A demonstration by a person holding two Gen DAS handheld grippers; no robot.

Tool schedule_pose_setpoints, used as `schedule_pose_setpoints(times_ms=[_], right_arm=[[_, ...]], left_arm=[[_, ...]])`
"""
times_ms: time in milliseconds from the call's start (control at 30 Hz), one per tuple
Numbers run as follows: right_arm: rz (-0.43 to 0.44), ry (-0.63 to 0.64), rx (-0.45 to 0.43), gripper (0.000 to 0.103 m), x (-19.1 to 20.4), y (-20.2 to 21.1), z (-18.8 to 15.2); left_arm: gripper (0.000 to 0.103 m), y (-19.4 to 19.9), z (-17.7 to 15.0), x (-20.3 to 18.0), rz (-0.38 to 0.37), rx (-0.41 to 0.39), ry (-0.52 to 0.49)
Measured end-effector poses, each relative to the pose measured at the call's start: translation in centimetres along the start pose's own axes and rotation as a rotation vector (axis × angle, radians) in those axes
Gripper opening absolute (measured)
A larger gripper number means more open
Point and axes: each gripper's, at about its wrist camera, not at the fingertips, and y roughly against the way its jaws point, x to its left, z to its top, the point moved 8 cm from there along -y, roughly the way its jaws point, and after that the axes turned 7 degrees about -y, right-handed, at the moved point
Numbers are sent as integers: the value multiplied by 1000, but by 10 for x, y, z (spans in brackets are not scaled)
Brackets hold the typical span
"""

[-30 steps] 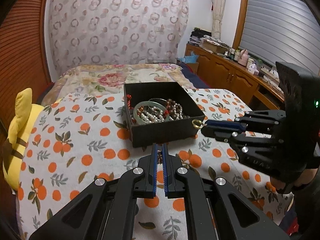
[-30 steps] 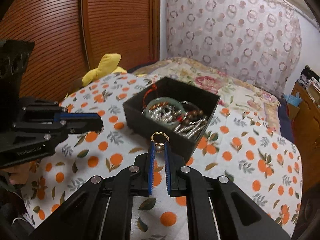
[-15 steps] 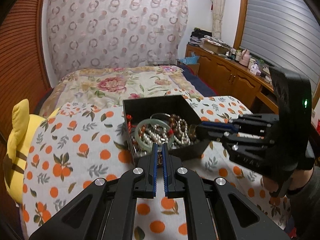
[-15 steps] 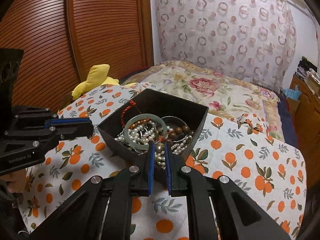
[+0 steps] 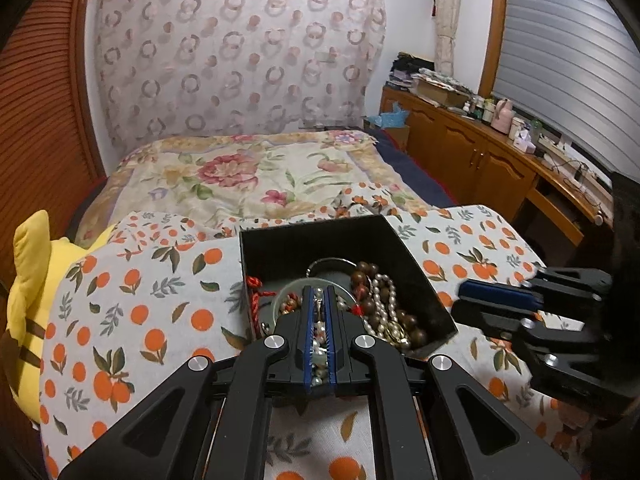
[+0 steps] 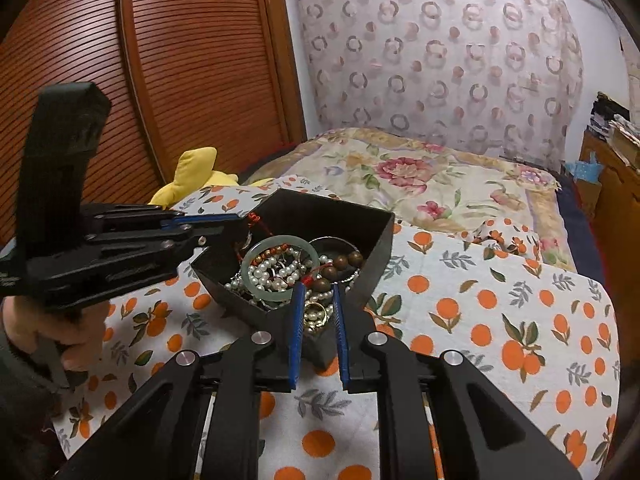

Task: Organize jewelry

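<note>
A black open box sits on the orange-print cloth, holding a pale green bangle, pearl strands, brown beads and a gold ring. My left gripper is shut on a thin beaded chain held over the box's near side. My right gripper is open over the box's near corner, with the gold ring lying in the box between its fingers. In the left wrist view the right gripper is beside the box's right wall.
The cloth covers a small table beside a bed with a floral quilt. A yellow plush toy lies at the left. A wooden sideboard with clutter stands at the right, and slatted wooden doors at the left.
Both grippers moved forward over the box. The right gripper opened and the gold ring it held now lies in the box. The left gripper stays shut on its chain.
</note>
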Motion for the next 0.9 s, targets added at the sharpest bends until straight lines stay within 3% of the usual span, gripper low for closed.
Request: schedule_pose_setpoints(times_ms=[33,100,133,267,367,467,567,600,700,900], right_arm=[[-4,-2,-4,17,-1,3,-1],[-9,-8,-9,18,-2,6,-1],[-12,-12,-14,18,-3,8,-2],[-24,-18,-22,18,-3,15,-6],[-37,-17,-29,18,0,21,-10],[-52,-26,-46,37,3,31,-15],[-71,-40,-73,43,5,44,-19],[-79,-46,-81,49,6,48,-20],[-102,-62,-118,64,8,65,-24],[-143,-90,-182,87,15,97,-30]], left_arm=[[7,0,0,0,1,0,1],[27,1,1,1,2,-4,7],[31,2,1,1,5,-11,8],[37,10,0,0,14,-25,9],[50,20,-4,-1,33,-38,1],[69,34,-10,-4,61,-53,-11],[83,52,-17,-6,98,-78,-19],[88,58,-19,-7,107,-85,-19],[94,76,-27,-9,129,-103,-11],[95,105,-41,-13,151,-121,4]])
